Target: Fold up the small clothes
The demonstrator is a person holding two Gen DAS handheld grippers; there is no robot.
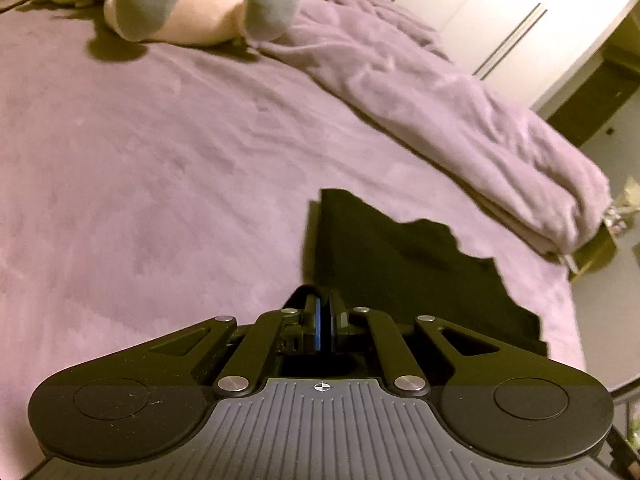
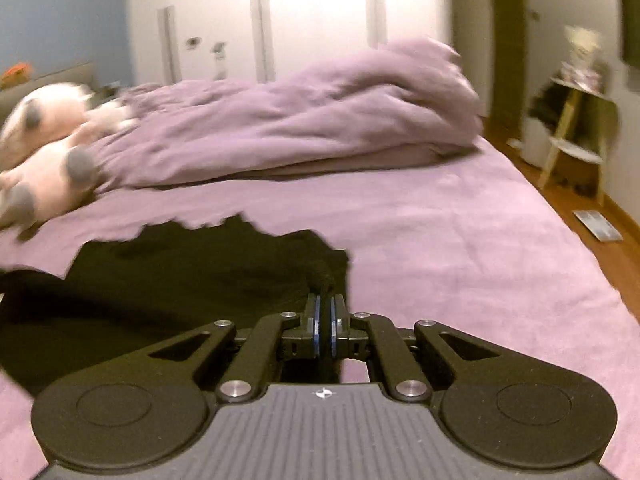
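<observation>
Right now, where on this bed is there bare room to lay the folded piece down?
The bare sheet is free between the black garment and the plush toy. The sheet is also free right of the garment, below the heaped duvet. It is crowded at the duvet and toys.

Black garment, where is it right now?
The black cloth garment lies on the purple bedsheet, short of the bunched purple duvet, with both claws, left and right, pinching its near edge.
</observation>
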